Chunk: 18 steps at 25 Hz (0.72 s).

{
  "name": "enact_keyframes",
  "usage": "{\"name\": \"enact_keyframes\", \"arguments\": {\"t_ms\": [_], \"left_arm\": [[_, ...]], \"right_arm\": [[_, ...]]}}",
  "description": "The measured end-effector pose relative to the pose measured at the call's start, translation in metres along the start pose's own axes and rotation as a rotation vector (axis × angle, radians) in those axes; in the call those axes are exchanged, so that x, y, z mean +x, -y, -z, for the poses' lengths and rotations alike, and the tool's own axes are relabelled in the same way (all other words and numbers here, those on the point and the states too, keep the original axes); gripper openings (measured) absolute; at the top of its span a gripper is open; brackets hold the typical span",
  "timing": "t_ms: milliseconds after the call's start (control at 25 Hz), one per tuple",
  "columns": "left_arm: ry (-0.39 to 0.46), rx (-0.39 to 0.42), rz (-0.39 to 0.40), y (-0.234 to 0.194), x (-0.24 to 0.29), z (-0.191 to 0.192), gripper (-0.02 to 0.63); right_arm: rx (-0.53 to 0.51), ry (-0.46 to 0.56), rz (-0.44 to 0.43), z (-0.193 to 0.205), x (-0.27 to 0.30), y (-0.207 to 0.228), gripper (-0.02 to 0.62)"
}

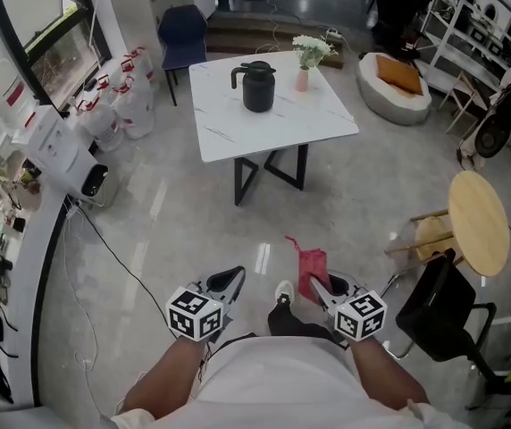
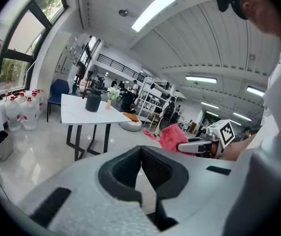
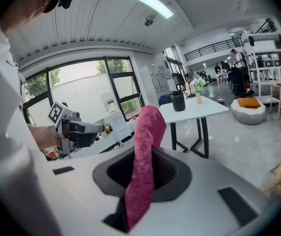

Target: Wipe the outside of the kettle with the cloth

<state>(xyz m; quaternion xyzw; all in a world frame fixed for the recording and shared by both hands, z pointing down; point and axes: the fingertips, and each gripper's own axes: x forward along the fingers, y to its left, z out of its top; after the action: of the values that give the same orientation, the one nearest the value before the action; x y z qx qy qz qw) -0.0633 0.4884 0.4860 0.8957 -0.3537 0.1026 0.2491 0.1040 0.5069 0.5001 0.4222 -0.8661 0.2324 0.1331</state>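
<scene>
left gripper [image 2: 141,154]: jaws pressed together with nothing between them; held low in front of the person's body, at the left of the head view
right gripper [image 3: 148,150]: jaws clamped on the cloth; level with the left gripper, a little apart from it
cloth [image 3: 150,127]: pink-red terry; pinched in the right gripper, one end standing up out of the jaws and the rest hanging below them
floor [image 1: 193,231]: glossy grey; a thin black cable runs across it at the left
table [image 1: 229,123]: white marbled top on black legs; well ahead of both grippers
kettle [image 1: 257,86]: black, upright on the table's far half, handle towards the left in the head view; well apart from the cloth
vase [image 1: 303,79]: small, pink, with pale flowers; just right of the kettle
blue chair [image 1: 182,34]: beyond the table's far left corner
</scene>
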Motion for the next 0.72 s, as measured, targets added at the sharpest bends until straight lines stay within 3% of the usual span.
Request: {"name": "enact_keyframes", "arguments": {"t_ms": [400,720], "left_arm": [[0.007,0.059,-0.083,-0.057,0.077,-0.08,0.002],[-0.002,0.055,-0.135,-0.082,0.127,-0.107,0.0]], "right_arm": [[0.039,0.007,-0.042,-0.077,0.075,0.097,0.066],[0.026,-0.002,-0.115,-0.112,0.114,0.14,0.066]]}}
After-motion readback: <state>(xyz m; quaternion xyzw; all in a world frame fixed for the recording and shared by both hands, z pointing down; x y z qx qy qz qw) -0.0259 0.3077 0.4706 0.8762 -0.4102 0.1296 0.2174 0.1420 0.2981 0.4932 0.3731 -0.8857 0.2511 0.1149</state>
